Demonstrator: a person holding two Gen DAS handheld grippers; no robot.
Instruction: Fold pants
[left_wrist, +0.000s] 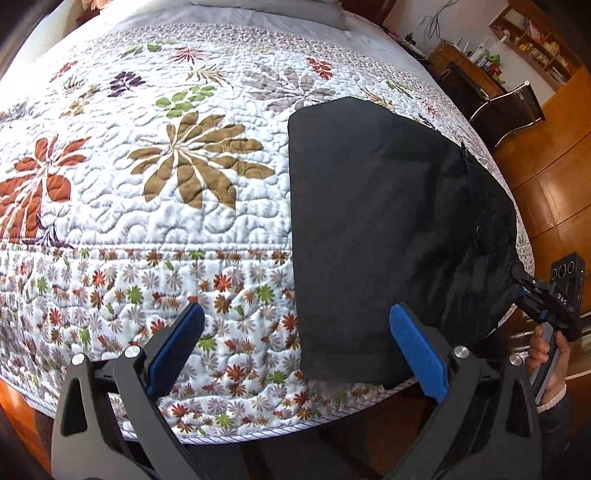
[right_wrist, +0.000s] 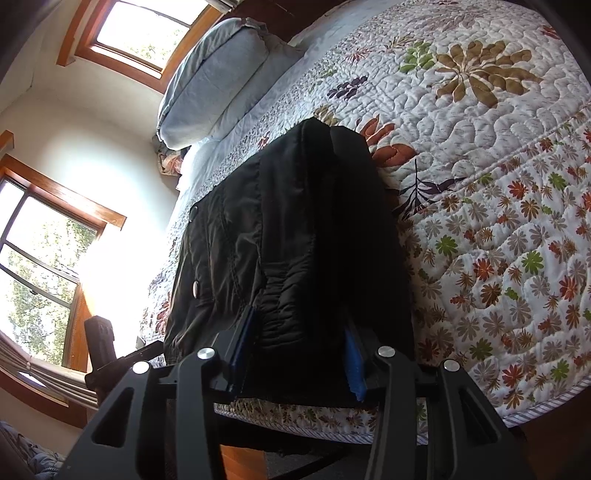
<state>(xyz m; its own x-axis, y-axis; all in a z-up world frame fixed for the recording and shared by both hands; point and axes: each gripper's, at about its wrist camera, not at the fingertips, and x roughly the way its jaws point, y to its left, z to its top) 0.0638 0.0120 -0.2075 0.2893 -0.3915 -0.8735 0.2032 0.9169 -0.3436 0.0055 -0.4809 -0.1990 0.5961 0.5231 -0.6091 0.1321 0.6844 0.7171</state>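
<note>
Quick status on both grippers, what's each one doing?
Left gripper: open, holding nothing, one finger over the pants.
Right gripper: closed on a bunched fold of the pants.

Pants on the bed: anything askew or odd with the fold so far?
Slightly. The pants lie folded at the quilt's near corner, but the stack is uneven: in the right wrist view one layer rides over the waist part with its snaps. The right gripper is clamped on a bunched wad at the near edge. No damage visible.
</note>
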